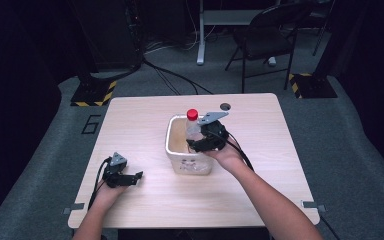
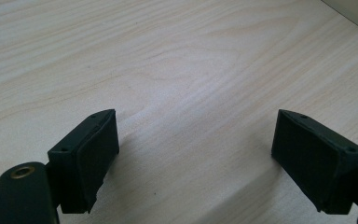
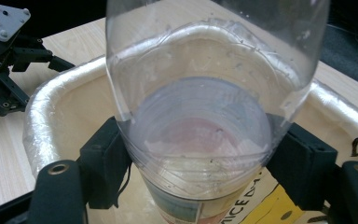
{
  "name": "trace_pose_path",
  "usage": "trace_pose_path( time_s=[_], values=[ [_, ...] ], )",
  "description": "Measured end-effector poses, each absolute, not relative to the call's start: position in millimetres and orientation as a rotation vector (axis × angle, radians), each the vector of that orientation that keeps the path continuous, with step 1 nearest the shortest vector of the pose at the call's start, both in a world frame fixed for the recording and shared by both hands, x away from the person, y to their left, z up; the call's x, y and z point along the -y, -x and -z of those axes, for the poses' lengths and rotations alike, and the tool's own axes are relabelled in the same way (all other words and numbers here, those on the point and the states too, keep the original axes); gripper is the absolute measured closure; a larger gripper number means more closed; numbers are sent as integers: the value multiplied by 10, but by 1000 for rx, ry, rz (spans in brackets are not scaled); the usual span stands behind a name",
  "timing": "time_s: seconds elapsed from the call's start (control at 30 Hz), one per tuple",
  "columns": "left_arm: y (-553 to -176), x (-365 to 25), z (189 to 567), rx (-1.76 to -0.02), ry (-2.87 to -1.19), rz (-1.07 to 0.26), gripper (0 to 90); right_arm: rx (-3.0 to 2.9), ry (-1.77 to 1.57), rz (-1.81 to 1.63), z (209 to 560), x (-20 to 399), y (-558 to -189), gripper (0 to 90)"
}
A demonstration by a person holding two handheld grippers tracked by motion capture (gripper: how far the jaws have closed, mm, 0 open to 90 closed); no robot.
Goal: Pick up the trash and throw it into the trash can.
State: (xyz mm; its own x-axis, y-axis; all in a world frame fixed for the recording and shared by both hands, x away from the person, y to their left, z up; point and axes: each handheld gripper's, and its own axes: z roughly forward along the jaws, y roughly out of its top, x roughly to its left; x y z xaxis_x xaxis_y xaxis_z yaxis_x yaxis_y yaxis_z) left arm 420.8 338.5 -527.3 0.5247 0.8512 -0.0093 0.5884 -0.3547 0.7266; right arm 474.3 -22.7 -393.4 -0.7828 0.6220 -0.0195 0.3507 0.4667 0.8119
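Bottle (image 1: 194, 131) position: upright, long axis vertical, red cap (image 1: 192, 114) at the top, body standing inside the white bin (image 1: 172, 150) at the middle of the table (image 1: 130, 125). The right gripper (image 1: 206, 144) comes at the bottle from the person's side and from the right, with its jaws set around the clear body, one pad on each side. In the right gripper view the bottle (image 3: 214, 93) rises straight up between the two black pads (image 3: 105, 168), which press against its lower wall just above the label; the jaws are closed on the bottle. The bin rim (image 3: 42, 116) curves behind and around it, so the bottle sits within the bin walls, not over them. Whether the base rests on the bin floor cannot be told. The left gripper (image 1: 122, 177) lies well apart, near the front left of the table, with its jaws spread wide and nothing between them; the left gripper view shows bare table (image 2: 177, 70) past its pads (image 2: 91, 158). Judgement: the right hand is the working hand, and any lift should run along the bottle's vertical axis to clear the rim. Tilt toward the bin wall is the main risk.
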Motion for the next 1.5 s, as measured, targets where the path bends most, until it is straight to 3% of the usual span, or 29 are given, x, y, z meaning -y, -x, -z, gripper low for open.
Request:
trace_pose_path(
  time_s=[1.0, 1.5],
  values=[
    [-4209, -3385, 5273, -1164, -2078, -490, 147, -2415, -864, -1217, 3958, 304, -4693, 200],
    [-4208, -3384, 5273, -1166, -2077, -489, 146, -2358, -833, -1245, 3857, 757, -4418, 217]
  ],
)
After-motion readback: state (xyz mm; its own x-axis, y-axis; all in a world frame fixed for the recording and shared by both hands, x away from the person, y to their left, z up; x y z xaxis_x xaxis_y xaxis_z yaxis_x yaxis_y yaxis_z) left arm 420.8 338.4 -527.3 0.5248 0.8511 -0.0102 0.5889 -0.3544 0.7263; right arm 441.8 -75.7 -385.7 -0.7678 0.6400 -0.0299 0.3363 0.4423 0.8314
